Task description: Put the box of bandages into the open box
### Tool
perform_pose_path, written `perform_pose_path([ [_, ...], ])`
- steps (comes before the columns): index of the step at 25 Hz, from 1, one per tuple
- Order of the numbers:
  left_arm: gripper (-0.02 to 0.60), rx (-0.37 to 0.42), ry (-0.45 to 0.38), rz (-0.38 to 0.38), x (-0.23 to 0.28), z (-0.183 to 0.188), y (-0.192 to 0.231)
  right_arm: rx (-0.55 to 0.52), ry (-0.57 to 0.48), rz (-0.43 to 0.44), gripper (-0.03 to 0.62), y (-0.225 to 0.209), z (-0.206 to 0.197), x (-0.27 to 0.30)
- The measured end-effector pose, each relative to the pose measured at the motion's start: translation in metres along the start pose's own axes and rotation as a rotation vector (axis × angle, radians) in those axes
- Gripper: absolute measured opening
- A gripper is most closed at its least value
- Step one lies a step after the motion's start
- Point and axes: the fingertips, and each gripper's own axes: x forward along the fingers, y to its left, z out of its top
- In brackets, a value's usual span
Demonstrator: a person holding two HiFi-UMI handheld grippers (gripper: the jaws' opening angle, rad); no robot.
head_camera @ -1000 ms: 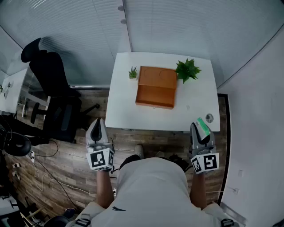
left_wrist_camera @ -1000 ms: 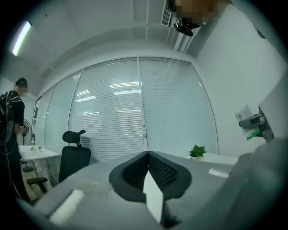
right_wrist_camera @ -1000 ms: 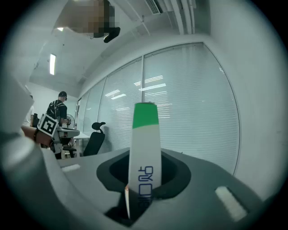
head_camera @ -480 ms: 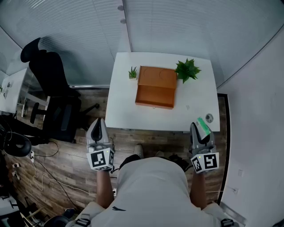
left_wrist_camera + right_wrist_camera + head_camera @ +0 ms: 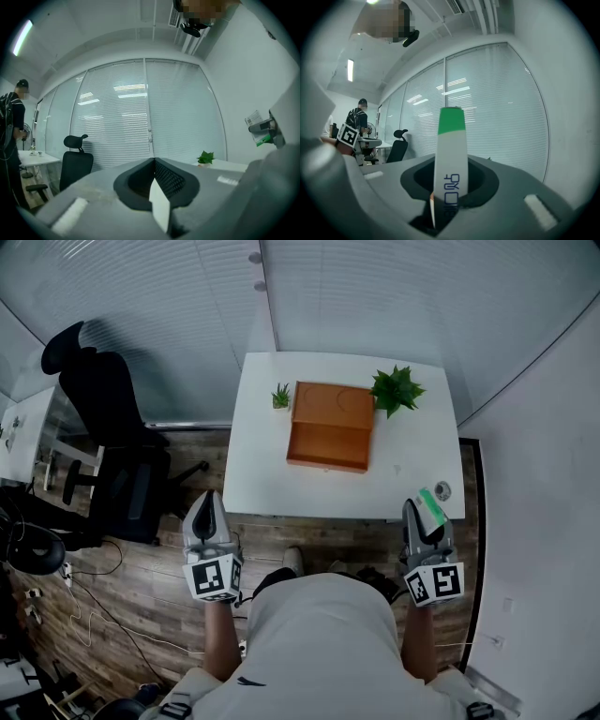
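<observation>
The open box (image 5: 328,426) is orange-brown and lies on the white table (image 5: 262,479), near its far middle. My right gripper (image 5: 424,510) hovers just off the table's near right edge, shut on the box of bandages (image 5: 430,503), a slim white box with a green end. In the right gripper view the box of bandages (image 5: 450,159) stands upright between the jaws of the right gripper (image 5: 448,190). My left gripper (image 5: 207,510) hangs off the table's near left corner, shut with nothing in it. In the left gripper view that gripper (image 5: 154,180) points at the window blinds.
A leafy green plant (image 5: 395,388) stands right of the open box and a small plant (image 5: 281,394) left of it. A small round object (image 5: 442,489) lies at the table's near right corner. A black office chair (image 5: 108,418) stands left of the table.
</observation>
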Motion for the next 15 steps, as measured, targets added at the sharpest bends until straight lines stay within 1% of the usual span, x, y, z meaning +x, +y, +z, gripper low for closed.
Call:
perform_pose_path([
  [10, 0.006, -0.011, -0.003, -0.038, 0.029, -0.003, 0.021, -0.002, 0.017, -0.033, 0.093, 0.011, -0.001, 0.025],
  [15, 0.006, -0.031, -0.002, -0.061, 0.051, -0.004, 0.037, 0.028, 0.011, -0.057, 0.092, 0.016, 0.000, 0.046],
])
